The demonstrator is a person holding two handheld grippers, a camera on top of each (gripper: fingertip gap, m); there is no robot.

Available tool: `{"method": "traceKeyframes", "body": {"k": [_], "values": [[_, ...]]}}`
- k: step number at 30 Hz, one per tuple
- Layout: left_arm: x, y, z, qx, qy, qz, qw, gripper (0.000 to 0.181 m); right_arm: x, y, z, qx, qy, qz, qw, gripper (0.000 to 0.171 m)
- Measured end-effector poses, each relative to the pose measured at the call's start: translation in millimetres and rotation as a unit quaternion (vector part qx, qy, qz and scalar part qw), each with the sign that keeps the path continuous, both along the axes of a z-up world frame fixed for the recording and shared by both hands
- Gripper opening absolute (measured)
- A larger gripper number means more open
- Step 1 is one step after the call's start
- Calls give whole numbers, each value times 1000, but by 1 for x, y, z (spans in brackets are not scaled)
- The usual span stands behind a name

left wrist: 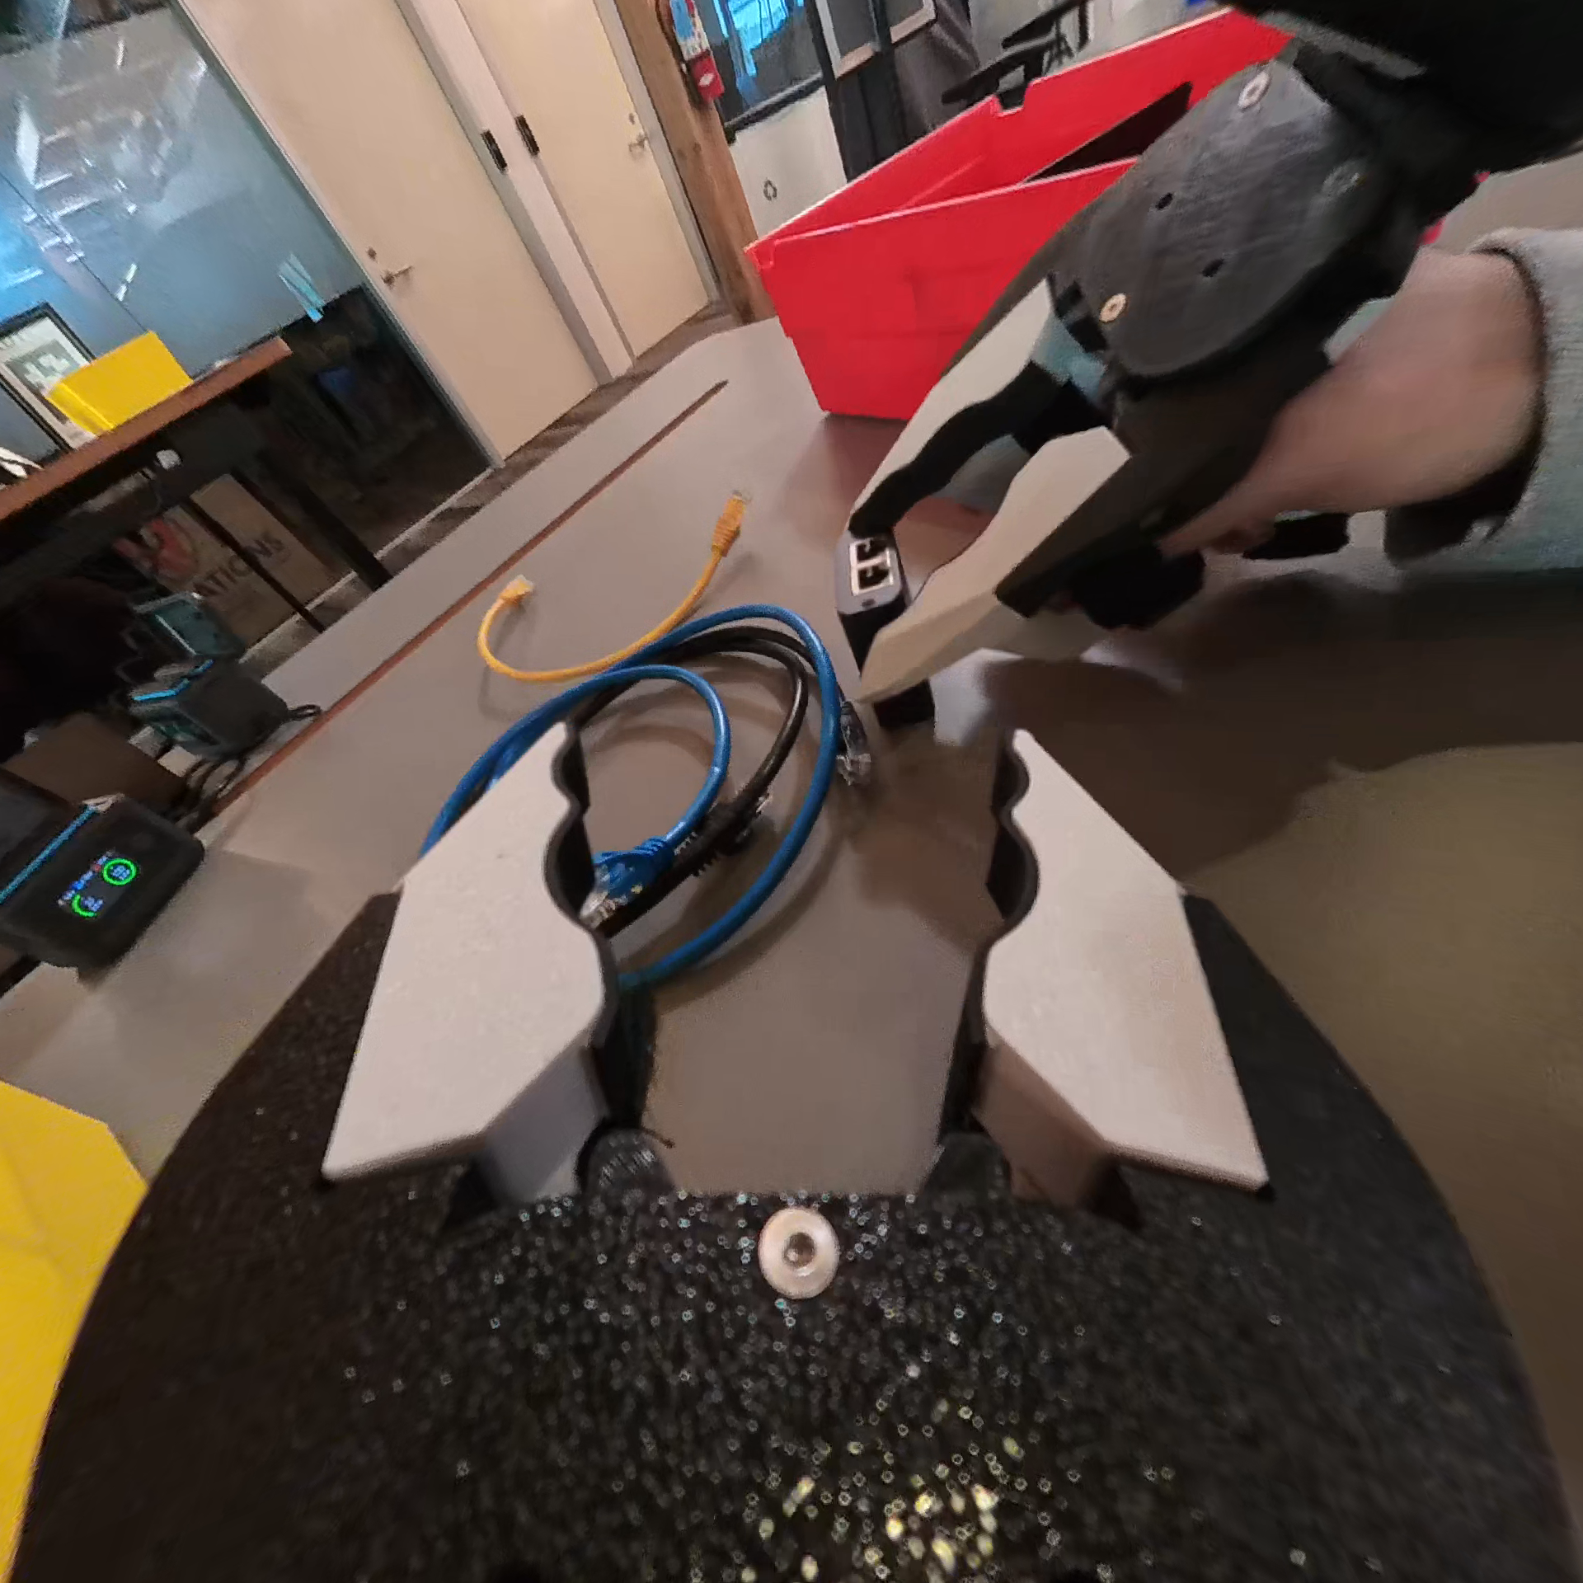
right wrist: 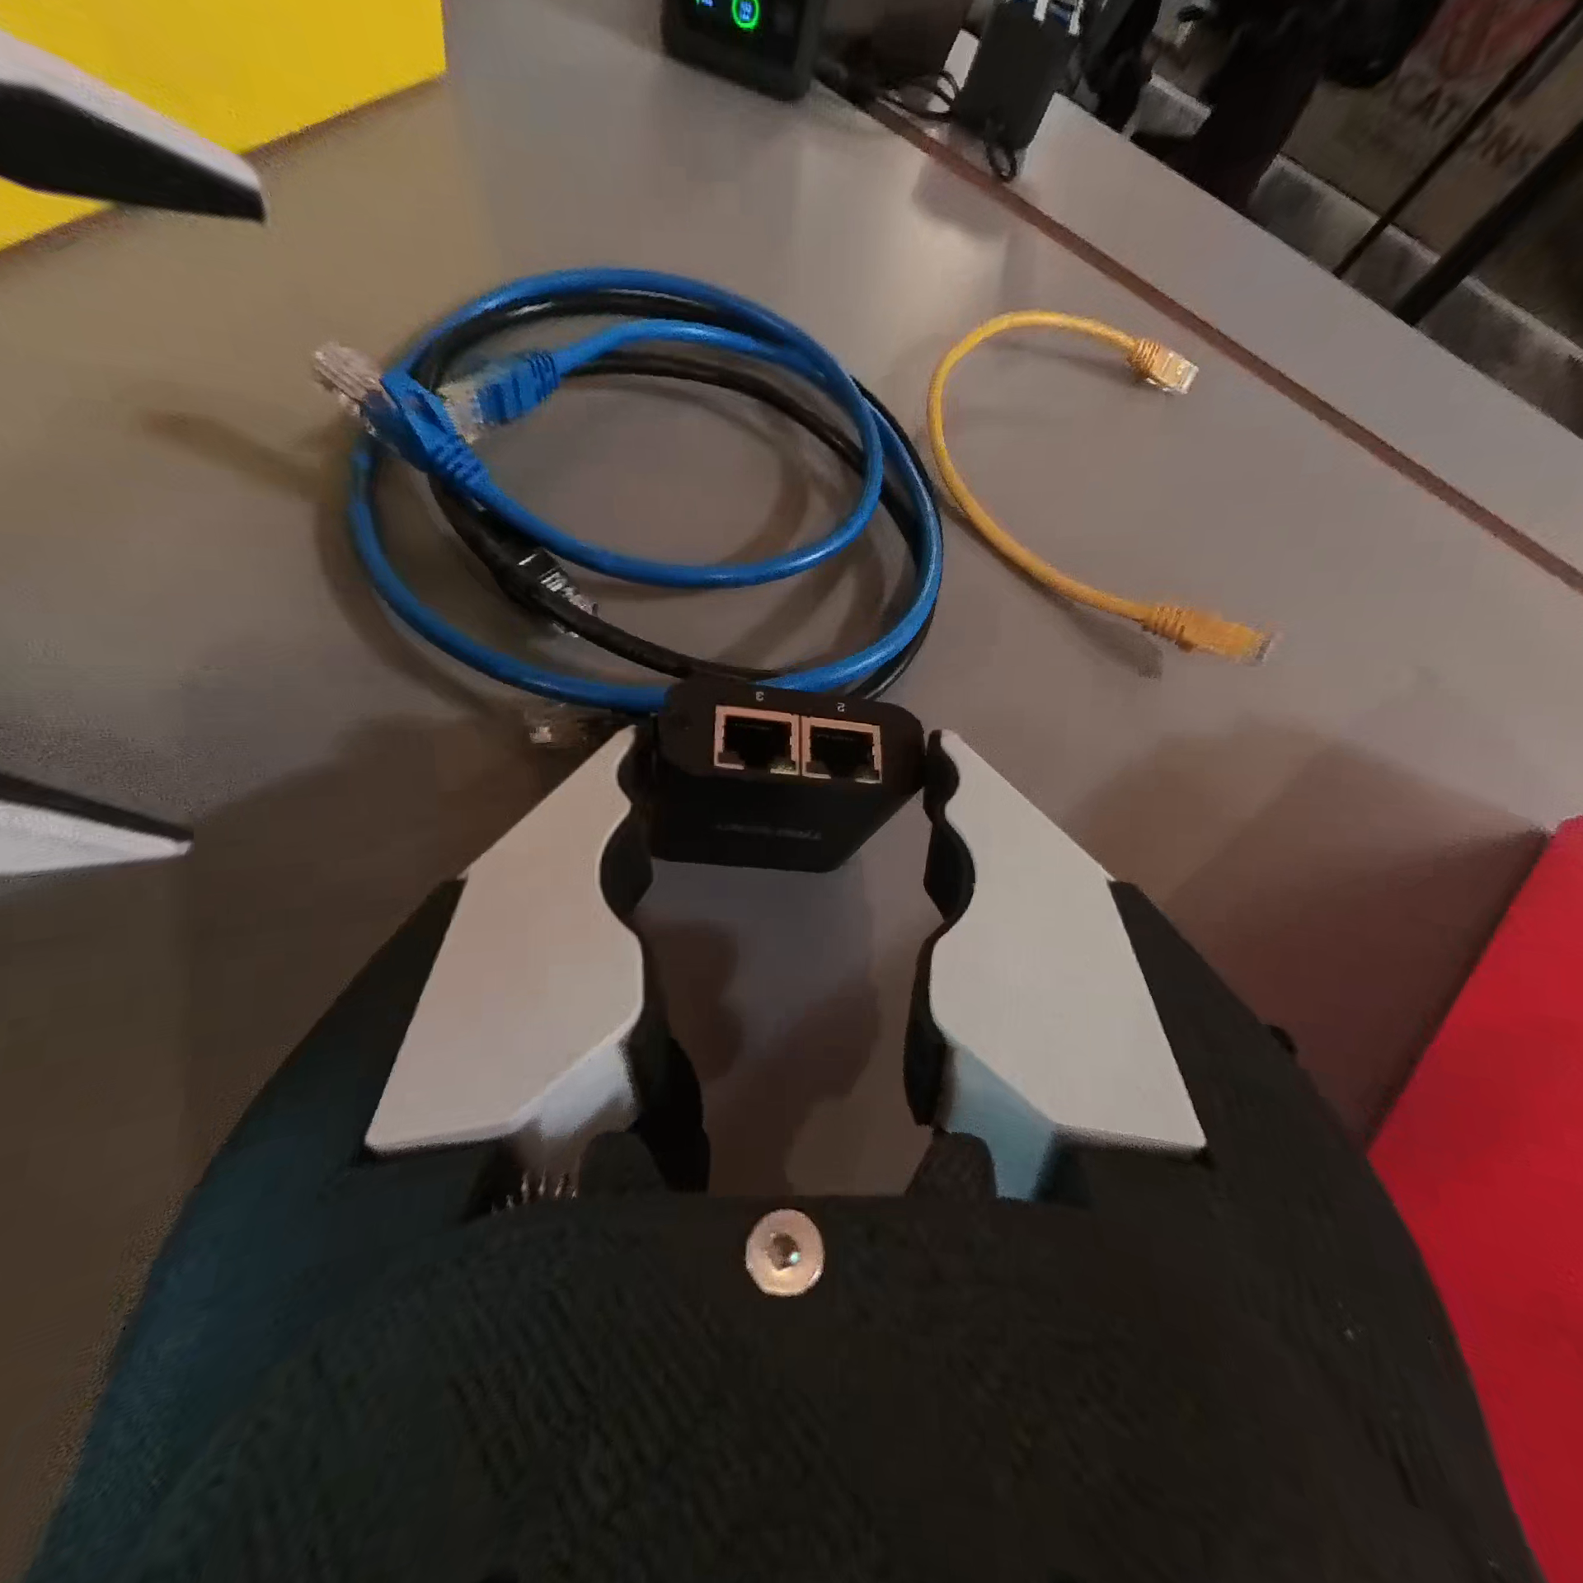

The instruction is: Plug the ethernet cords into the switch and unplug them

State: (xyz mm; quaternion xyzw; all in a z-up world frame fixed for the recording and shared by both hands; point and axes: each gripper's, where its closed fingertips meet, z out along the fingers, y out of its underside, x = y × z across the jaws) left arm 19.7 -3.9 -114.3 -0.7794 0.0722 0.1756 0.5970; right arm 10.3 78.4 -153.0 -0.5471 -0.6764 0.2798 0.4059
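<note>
My left hand-held gripper (left wrist: pixel 788 822) is hovering with its fingers apart and nothing between them, just above the coiled cords on the grey counter (left wrist: pixel 1285 857). Looking left to right in the right wrist view, a blue cord (right wrist: pixel 651 557) is lying in loops with a black cord (right wrist: pixel 600 617) tangled through it, their plugs free on the counter. A short yellow cord (right wrist: pixel 1011 548) is lying apart from them to the right, curved like a hook, both plugs loose.

My right hand-held gripper (right wrist: pixel 775 771) is clamping the switch (right wrist: pixel 771 805) by its sides, nearest me in that view and touching the near edge of the blue loop. The switch is a small black box with rounded corners; two metal-rimmed ports are facing up and away, both open. I am seeing small white marks above the ports and faint lettering on its face, which I am leaving unread.

A yellow box (right wrist: pixel 214 77) is sitting far left, a dark device with a lit screen (right wrist: pixel 745 34) behind, and a red bin (right wrist: pixel 1508 1114) at the right edge.
</note>
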Motion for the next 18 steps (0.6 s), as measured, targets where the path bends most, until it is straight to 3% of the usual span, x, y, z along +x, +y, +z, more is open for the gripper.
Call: {"method": "traceKeyframes", "body": {"k": [5,8,12,15,18], "values": [[1,5,-7,-16,7,-1,1000,95,1,-24,27,-89,47,31,994,62],[7,8,-6,-14,12,-5,1000,87,5,-64,56,-220,92,88,967,61],[17,12,-3,0,-30,-27,999,80,8,-89,73,-263,132,126,947,61],[19,9,9,40,-67,-39,996,68,9,-99,78,-261,151,147,942,61],[23,5,17,65,-83,-64,992,37,10,-104,84,-272,165,160,935,61]]}}
